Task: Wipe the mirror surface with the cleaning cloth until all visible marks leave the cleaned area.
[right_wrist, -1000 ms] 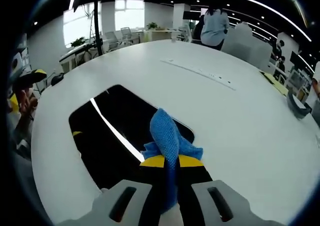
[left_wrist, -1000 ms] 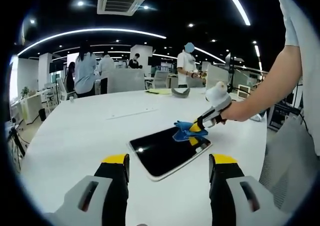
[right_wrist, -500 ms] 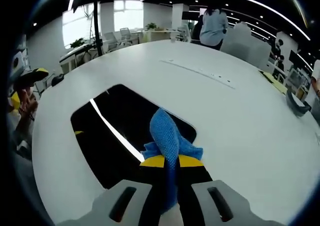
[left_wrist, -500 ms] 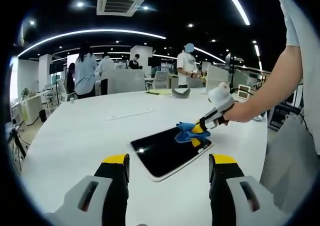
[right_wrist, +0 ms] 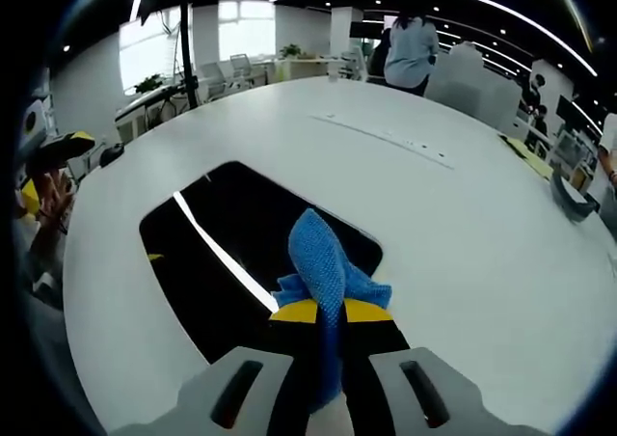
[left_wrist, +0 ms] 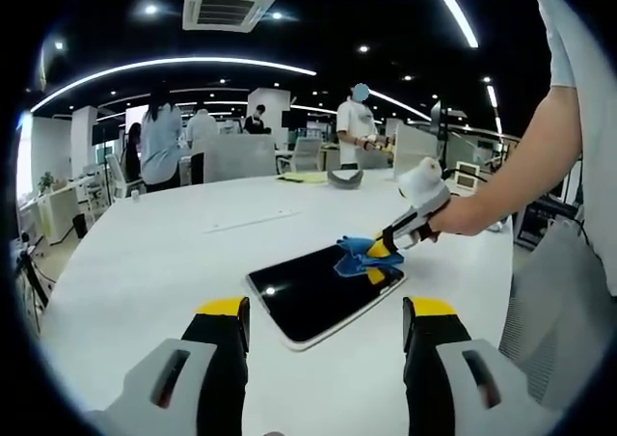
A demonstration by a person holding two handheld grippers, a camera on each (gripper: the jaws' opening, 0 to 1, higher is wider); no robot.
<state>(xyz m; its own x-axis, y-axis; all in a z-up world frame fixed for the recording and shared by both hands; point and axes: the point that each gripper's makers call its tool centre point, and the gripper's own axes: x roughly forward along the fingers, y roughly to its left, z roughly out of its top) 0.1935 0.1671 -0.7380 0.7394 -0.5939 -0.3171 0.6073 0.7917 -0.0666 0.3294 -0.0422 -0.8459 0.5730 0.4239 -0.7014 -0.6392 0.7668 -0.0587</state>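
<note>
A dark rectangular mirror lies flat on the white round table. My right gripper is shut on a blue cleaning cloth, whose free end rests over the mirror's near right edge. The same cloth and right gripper appear in the left gripper view at the mirror's far right corner, held by a person's hand. My left gripper stands open in front of the mirror, above the table, with nothing between its jaws.
A grey bowl-like object and yellow papers sit at the table's far side. Several people stand by desks beyond. A person's arm reaches in from the right. White cable strip lies across the table.
The right gripper with the cloth has shifted slightly along the mirror's edge; the mirror sits a little differently in both views. The left gripper stays open.
</note>
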